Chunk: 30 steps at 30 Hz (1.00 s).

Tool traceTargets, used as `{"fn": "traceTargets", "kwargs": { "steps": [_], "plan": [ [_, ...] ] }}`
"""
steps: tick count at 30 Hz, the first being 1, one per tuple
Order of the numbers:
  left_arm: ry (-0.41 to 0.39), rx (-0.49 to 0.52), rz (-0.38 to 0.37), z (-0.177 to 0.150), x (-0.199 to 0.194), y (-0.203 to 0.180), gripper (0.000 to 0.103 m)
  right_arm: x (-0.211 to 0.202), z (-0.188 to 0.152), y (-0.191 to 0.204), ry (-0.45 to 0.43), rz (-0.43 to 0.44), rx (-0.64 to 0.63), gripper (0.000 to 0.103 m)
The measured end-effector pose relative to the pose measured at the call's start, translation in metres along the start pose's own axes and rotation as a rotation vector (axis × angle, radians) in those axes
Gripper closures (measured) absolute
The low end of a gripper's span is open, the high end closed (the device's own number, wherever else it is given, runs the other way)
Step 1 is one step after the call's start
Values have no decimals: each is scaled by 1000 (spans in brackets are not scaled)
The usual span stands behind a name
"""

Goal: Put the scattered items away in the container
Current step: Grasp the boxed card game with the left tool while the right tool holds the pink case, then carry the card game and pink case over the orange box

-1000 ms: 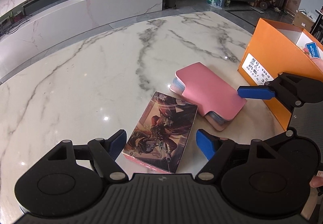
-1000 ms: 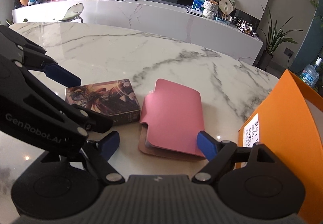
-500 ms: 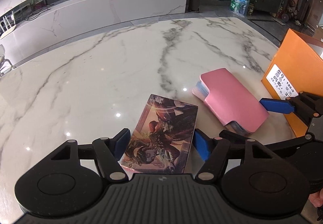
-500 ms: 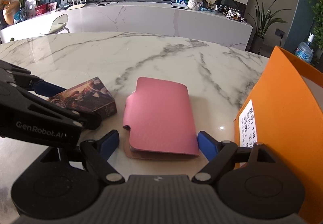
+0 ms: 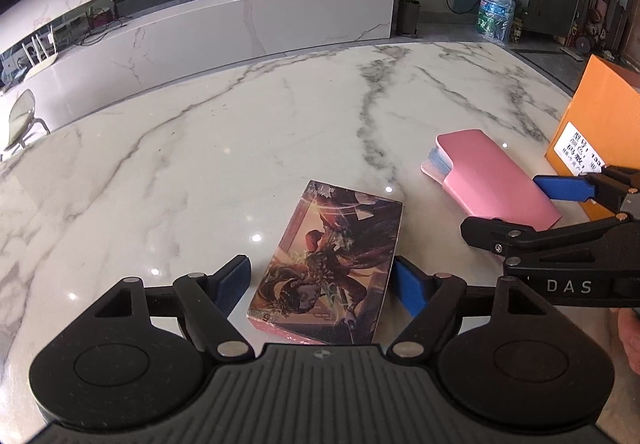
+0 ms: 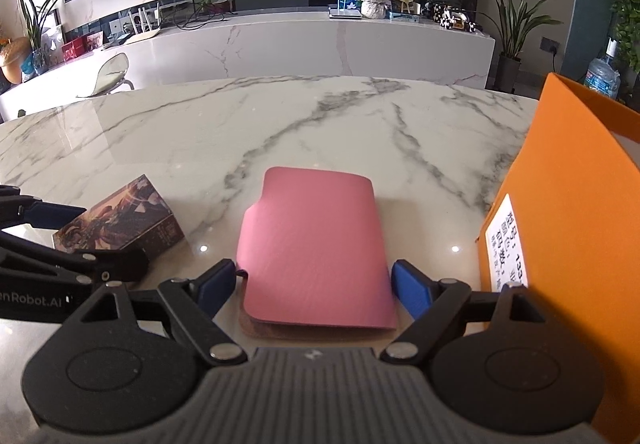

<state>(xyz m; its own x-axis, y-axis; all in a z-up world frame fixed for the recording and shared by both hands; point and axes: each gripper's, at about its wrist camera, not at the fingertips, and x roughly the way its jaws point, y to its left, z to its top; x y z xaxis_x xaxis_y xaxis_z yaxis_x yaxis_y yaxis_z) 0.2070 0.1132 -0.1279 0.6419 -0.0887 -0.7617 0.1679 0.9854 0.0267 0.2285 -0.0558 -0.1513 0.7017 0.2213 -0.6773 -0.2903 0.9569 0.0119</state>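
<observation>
Where arm [image 5: 568, 268] crosses: "DAS"; opposite, "Robot.AI"

The illustrated card box [image 5: 332, 268] lies flat on the marble tabletop [image 5: 200, 148], its near end sitting between the left tool [image 5: 320, 282] and its spread blue pads. The pink wallet [image 6: 316, 248] lies flat too, closed flap up, framed by the right tool [image 6: 314, 286]. The orange container [image 6: 576, 204] stands upright just right of that tool, white label facing out.
</observation>
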Motion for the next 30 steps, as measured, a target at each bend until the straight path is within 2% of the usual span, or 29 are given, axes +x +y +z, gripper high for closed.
{"fn": "traceTargets", "kwargs": {
  "steps": [8, 10, 13, 22, 30],
  "plan": [
    [-64, -10, -3, -4, 4, -1, 11, 4, 0, -1, -26, -18, 4, 17],
    [-80, -6, -9, -5, 4, -2, 18, 4, 0, -1, -33, -20, -4, 20],
    [-90, -11, -6, -7, 2, -5, 23, 4, 0, -1, -32, -20, -7, 21],
    [-82, -52, 26, -15, -8, -10, 31, -3, -2, 2, -15, -22, -1, 22],
    [-53, -114, 56, -38, -31, -10, 32, -19, -13, 12, 25, 8, -12, 23]
  ]
}}
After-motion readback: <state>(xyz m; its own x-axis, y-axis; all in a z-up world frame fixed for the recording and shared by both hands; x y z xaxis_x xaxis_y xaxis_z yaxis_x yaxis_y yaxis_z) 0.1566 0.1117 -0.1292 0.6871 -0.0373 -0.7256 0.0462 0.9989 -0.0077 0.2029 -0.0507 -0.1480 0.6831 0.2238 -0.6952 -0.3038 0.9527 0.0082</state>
